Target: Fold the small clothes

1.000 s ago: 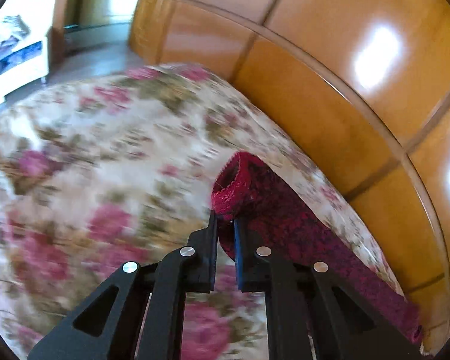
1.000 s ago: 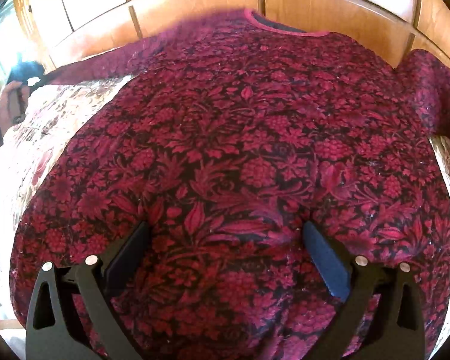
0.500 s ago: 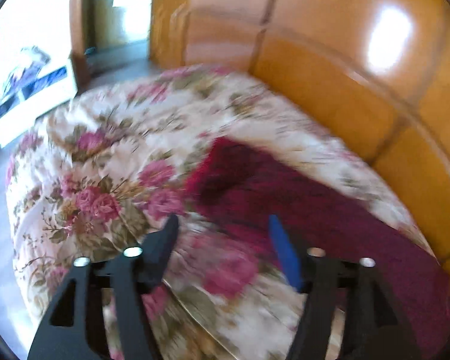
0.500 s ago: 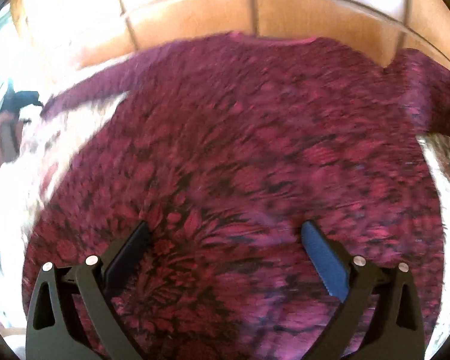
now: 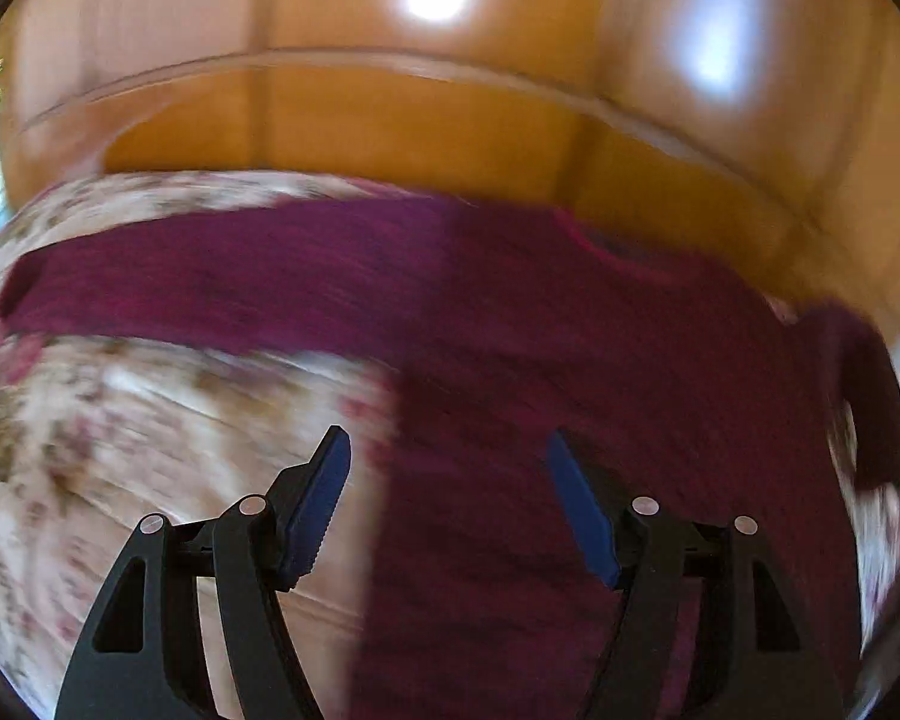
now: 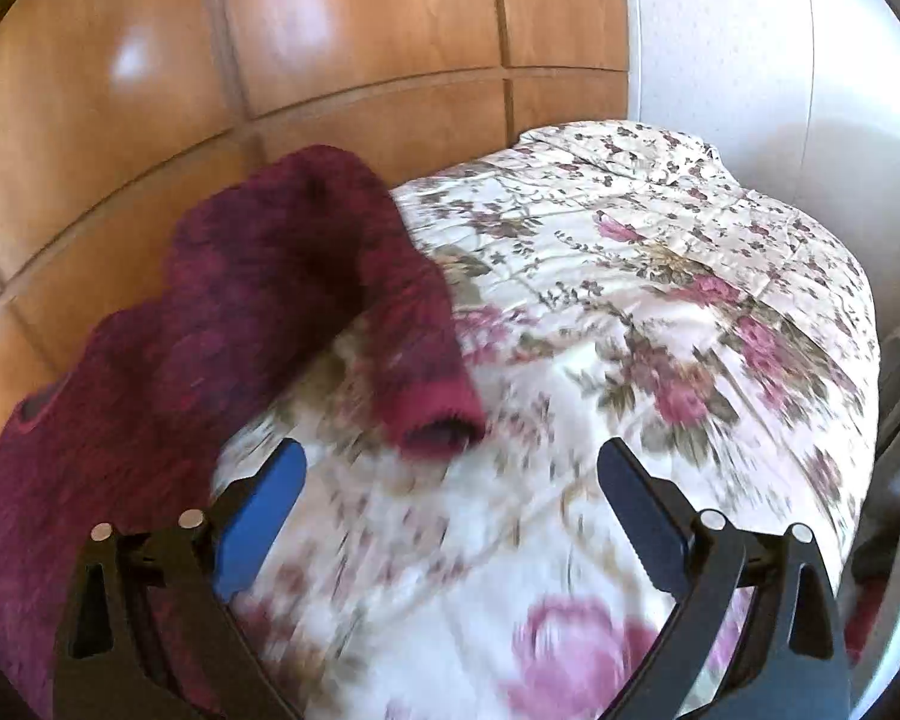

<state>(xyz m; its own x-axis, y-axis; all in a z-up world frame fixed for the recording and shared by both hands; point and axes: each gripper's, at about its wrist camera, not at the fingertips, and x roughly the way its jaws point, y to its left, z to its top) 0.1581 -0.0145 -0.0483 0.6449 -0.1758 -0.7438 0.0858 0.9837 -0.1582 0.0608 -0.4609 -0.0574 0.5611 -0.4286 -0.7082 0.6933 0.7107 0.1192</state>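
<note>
Nowhere is any brand, label or readable writing shown. A dark red patterned sweater [image 5: 570,360] is spread on a bed under a floral bedspread [image 6: 660,312], beside glossy wooden panels [image 5: 390,120]. The left tool [image 5: 447,480] is held apart above the sweater's edge, gripping nothing. The right tool [image 6: 450,480], its jaws just narrowing, stands apart and empty near a sleeve cuff [image 6: 444,426].

Right gripper [image 6: 450,480] jaws apart, just been closing, nothing between; above floral bedspread [image 6: 660,312]. Red sweater [image 6: 210,324] sleeve cuff [image 6: 438,432] just beyond fingertips.
</note>
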